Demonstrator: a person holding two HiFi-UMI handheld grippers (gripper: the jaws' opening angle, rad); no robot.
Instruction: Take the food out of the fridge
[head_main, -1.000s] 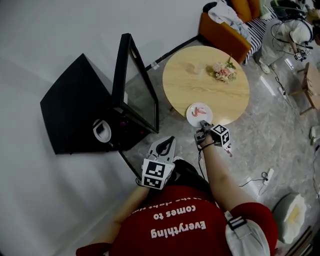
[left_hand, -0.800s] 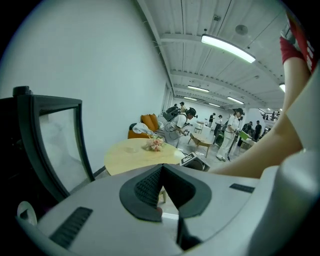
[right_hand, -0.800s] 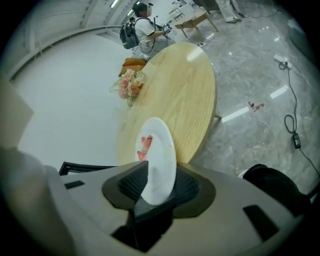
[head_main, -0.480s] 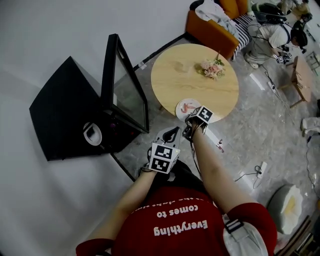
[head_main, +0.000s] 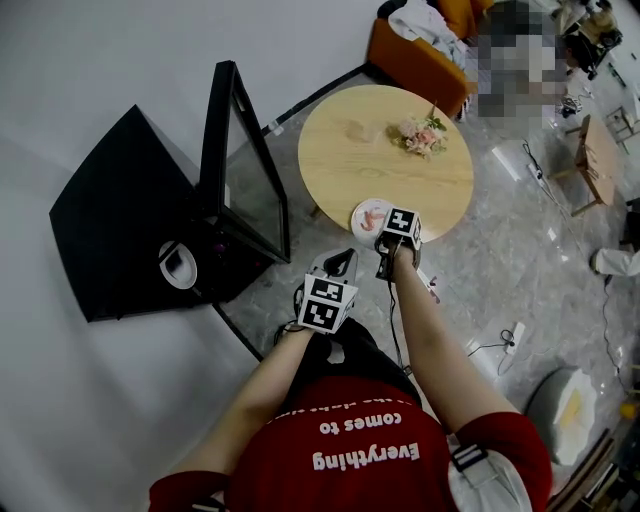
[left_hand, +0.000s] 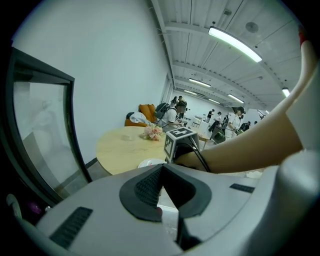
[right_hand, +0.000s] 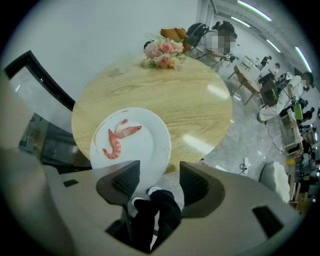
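The right gripper (right_hand: 160, 176) is pointing straight down with its jaws opening wide. The near rim of the white plate (right_hand: 146, 150) is showing between them, with no pad pressing on it. The plate is carrying two shrimp (right_hand: 116, 140) and sitting at the near edge of the round wooden table (right_hand: 172, 97), out of the black fridge (head_main: 120, 230), while the left gripper (left_hand: 161, 168) is hanging empty by the open fridge door (head_main: 250, 190) with its jaws resting together. The plate is looking stiff, glazed and breakable. A pinch across its rim, kept level, is probably suiting it best, since the loose shrimp are likely sliding at any tilt.
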